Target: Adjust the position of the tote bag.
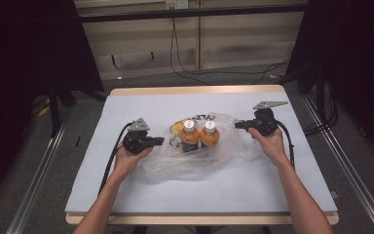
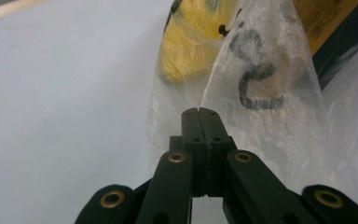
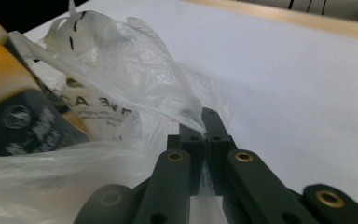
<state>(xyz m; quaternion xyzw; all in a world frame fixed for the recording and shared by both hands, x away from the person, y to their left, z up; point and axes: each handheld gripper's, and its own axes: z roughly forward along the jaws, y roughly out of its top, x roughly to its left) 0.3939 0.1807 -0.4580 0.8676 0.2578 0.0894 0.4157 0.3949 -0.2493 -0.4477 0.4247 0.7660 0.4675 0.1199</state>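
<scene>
Now both hand-held grippers pinch the plastic bag (image 1: 195, 156) from opposite ends.

Left hand-held gripper (image 1: 158, 141) is shut on the bag's left edge; the bag lies mid-counter (image 1: 126, 105), its long axis running left to right, with two orange bottles (image 1: 199, 134) upright inside. Right hand-held gripper (image 1: 238, 125) is clamped on the right edge. Each edge lies inward of its gripper, equally near.

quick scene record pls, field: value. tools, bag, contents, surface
left tool: shut on the plastic bag's edge, left side
right tool: shut, pinching a fold of the bag, right side
plastic bag: clear, printed, lying spread on the table between both tools
bottles: two, orange, white caps, side by side inside the bag
yellow item: in the bag behind the bottles, kind unclear
table: pale cover
</scene>
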